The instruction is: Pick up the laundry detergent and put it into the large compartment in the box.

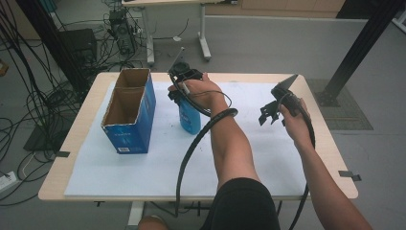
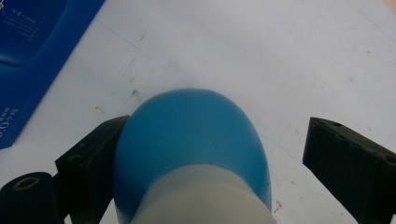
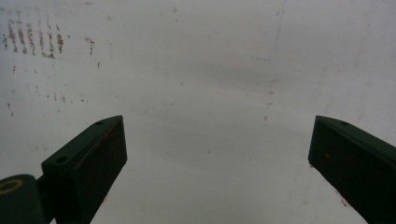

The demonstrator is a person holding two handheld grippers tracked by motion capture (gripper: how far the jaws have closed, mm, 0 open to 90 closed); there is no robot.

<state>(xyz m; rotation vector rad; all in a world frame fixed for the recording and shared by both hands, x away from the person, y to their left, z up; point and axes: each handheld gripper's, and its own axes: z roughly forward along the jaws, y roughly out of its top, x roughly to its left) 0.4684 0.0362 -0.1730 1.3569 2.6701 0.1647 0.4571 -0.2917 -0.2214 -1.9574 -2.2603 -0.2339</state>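
Observation:
A blue bottle [image 1: 190,120] with a white neck stands upright on the white sheet [image 1: 119,167], just right of the blue box. My left gripper [image 1: 183,96] reaches down over its top. In the left gripper view the blue bottle [image 2: 196,135] sits between the jaws of the left gripper [image 2: 217,126]. The left jaw lies against it, while the right jaw stands clear with a gap, so the gripper is open. My right gripper [image 1: 269,114] hovers above the sheet right of the bottle. In its own view the right gripper [image 3: 217,121] is open over bare white sheet, with nothing between its jaws.
An open-topped blue cardboard box [image 1: 129,112] with two compartments stands at the sheet's left, and its blue side [image 2: 32,51] appears close to the bottle. The wooden table [image 1: 330,143] borders the sheet. Cables and stands lie on the floor beyond.

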